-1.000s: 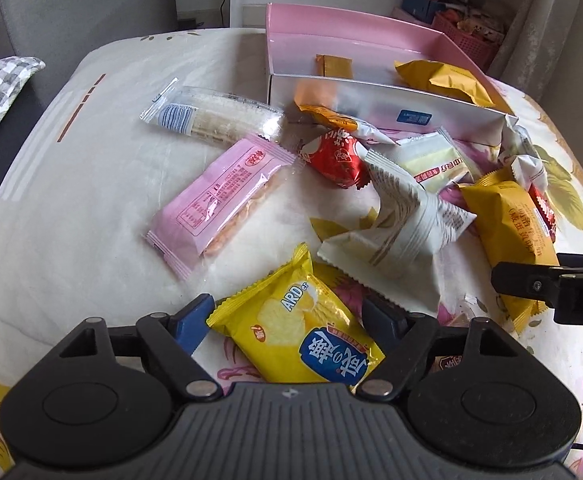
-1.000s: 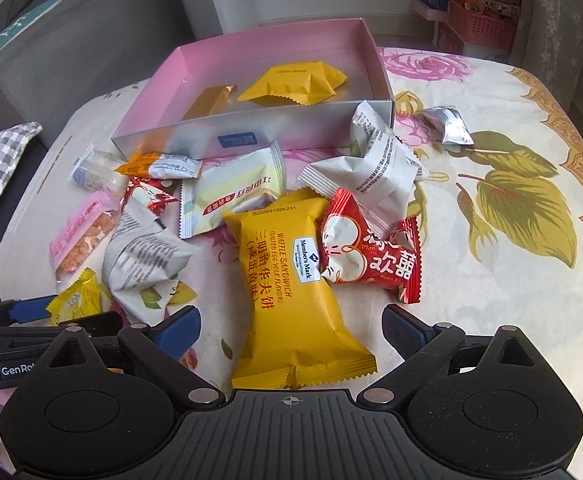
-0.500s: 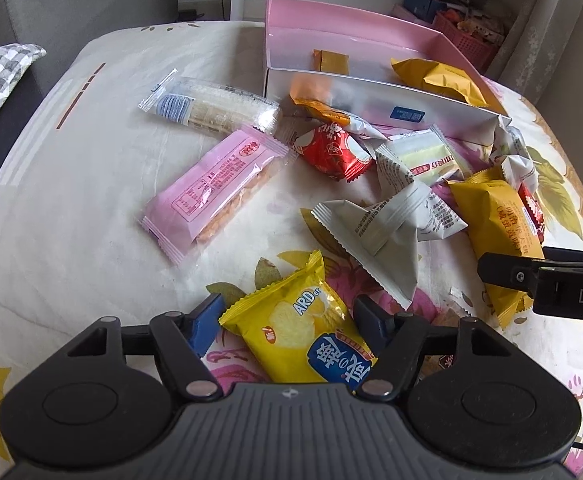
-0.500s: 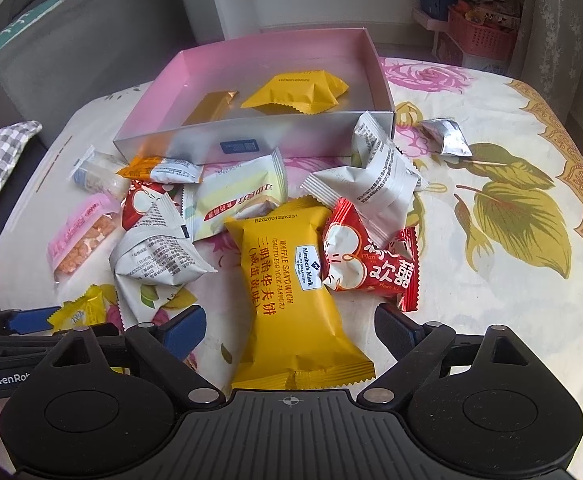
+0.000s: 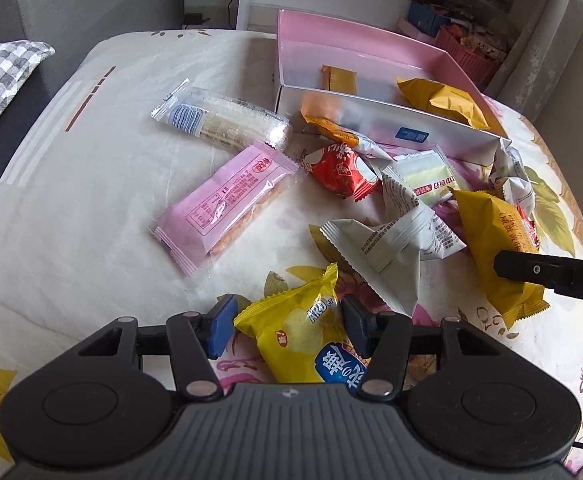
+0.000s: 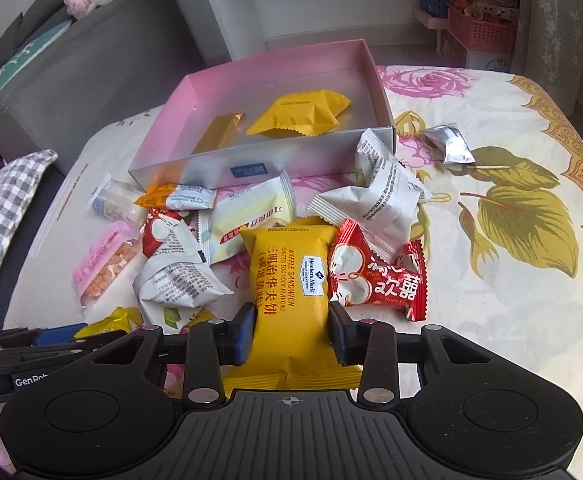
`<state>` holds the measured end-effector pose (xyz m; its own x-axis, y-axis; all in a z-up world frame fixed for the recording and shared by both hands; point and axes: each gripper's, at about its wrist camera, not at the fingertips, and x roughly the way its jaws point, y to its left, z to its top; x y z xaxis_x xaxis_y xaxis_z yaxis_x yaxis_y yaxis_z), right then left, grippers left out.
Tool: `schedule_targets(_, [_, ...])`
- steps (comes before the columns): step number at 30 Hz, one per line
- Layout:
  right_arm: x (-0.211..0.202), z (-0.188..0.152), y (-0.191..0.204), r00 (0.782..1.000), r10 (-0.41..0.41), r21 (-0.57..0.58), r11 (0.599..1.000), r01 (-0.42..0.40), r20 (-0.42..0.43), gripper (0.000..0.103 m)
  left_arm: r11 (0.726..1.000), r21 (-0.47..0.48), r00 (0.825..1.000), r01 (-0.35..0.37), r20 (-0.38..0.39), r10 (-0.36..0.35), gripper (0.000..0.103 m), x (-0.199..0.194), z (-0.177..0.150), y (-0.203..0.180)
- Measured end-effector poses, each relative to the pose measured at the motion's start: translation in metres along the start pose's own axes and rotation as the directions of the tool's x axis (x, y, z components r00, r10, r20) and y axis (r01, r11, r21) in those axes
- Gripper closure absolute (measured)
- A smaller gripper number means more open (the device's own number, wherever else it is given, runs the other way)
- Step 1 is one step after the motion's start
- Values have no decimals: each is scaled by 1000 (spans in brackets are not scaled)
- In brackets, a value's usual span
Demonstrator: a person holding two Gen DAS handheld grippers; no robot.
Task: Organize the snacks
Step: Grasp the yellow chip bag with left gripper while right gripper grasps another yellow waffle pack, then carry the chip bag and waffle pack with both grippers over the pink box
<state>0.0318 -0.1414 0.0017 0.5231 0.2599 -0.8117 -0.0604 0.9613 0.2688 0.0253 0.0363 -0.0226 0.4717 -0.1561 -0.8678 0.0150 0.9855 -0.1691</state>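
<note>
Floral bedding carries scattered snacks before a pink box, a grey sofa behind. From the left wrist, the left gripper angles down, jaws closing around the yellow chip packet, seemingly just touching, narrower than a second ago. From the right wrist, the right gripper, wide open earlier, now pinches the orange waffle packet.

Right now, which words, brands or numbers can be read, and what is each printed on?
"WAFFLE SANDWICH", "Member's Mark", "B20260122K231": orange packet.
"ARD": yellow chip bag.
"GenRob", cut off: left tool.
"DA", cut off: right tool.
Chinese characters, unread: red packet.
Fine print on white packets, pink packet: too small.
</note>
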Motion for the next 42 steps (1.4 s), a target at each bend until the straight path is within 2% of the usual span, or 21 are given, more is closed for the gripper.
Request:
schedule_targets(12, [-24, 11, -5, 996, 72, 40, 996, -74, 59, 68, 997, -52, 998, 52, 42, -50, 51, -16, 11, 12])
schedule_targets(13, [-26, 13, -6, 995, 77, 47, 996, -80, 66, 70, 997, -57, 997, 57, 48, -54, 51, -18, 12, 13])
schedule_targets(15, [-29, 17, -9, 994, 85, 60, 994, -90, 75, 85, 996, -66, 996, 67, 58, -63, 51, -21, 15, 15])
schedule_targets(19, [-28, 21, -14, 994, 86, 66, 994, -90, 71, 87, 995, -71, 995, 76, 70, -71, 52, -22, 19, 17])
schedule_targets(21, [-25, 22, -15, 995, 88, 64, 994, -92, 50, 79, 995, -69, 995, 76, 68, -72, 53, -21, 19, 17])
schedule_targets(22, [-24, 21, -16, 995, 88, 65, 994, -91, 36, 78, 995, -67, 995, 78, 64, -74, 53, -20, 18, 16])
schedule_targets(24, [-19, 19, -14, 995, 100, 45, 994, -99, -10, 71, 995, -60, 995, 83, 52, -80, 59, -19, 17, 16])
schedule_targets(26, [-14, 15, -12, 994, 98, 29, 995, -96, -47, 59, 995, -54, 995, 87, 47, -85, 60, -17, 17, 14])
schedule_targets(31, [6, 5, -4, 990, 53, -4, 999, -54, -131, 57, 995, -37, 995, 97, 23, -96, 60, -13, 16, 11])
schedule_targets(34, [13, 1, 1, 988, 34, -30, 999, -39, -148, 56, 994, -53, 996, 94, -2, -94, 56, -6, 12, 11])
schedule_targets(38, [17, -3, 5, 986, 13, -50, 999, -22, -167, 56, 993, -93, 996, 71, -42, -75, 30, 2, 8, 9])
schedule_targets(42, [19, -5, 7, 985, 0, -65, 998, -12, -175, 56, 997, -70, 998, 29, -45, -32, 23, 2, 4, -1])
